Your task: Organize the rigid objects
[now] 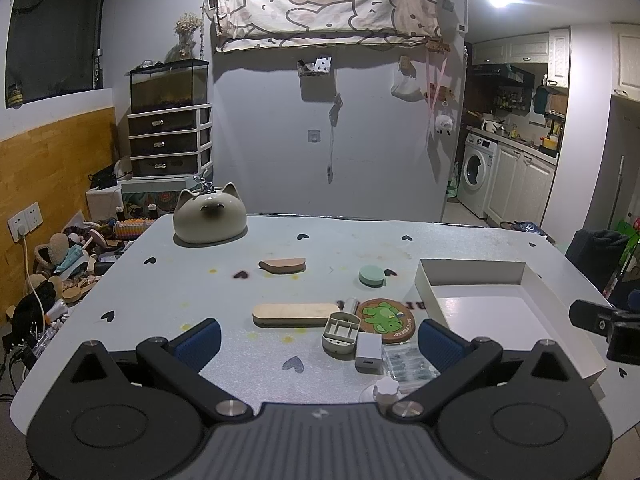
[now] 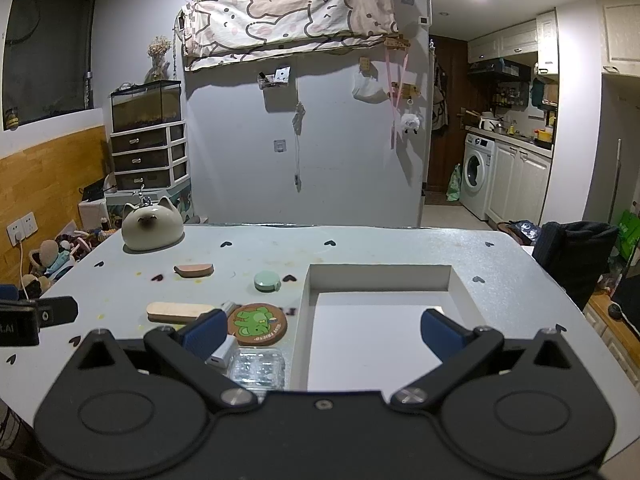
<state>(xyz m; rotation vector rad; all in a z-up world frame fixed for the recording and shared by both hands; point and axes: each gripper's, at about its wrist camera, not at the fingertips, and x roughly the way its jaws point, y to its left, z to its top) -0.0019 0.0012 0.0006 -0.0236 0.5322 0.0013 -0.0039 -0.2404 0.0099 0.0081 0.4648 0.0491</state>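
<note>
Grey wall (image 1: 272,128), drawer unit (image 1: 170,140) under a tank, kitchen beyond — washing machine (image 2: 476,174), ceiling spotlights

Box (image 1: 472,280) on bench (image 1: 240,372) right; coaster (image 1: 385,316) just left of it, charger (image 1: 369,351) in front, cat figurine (image 1: 210,216) far left corner.

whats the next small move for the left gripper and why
Probably ease the left gripper forward and down toward the white charger. Both grippers are open and hold nothing, the white tray has nothing in it, and the charger lies nearest, just inside the right pad. The right gripper hangs over the tray's near edge.
</note>
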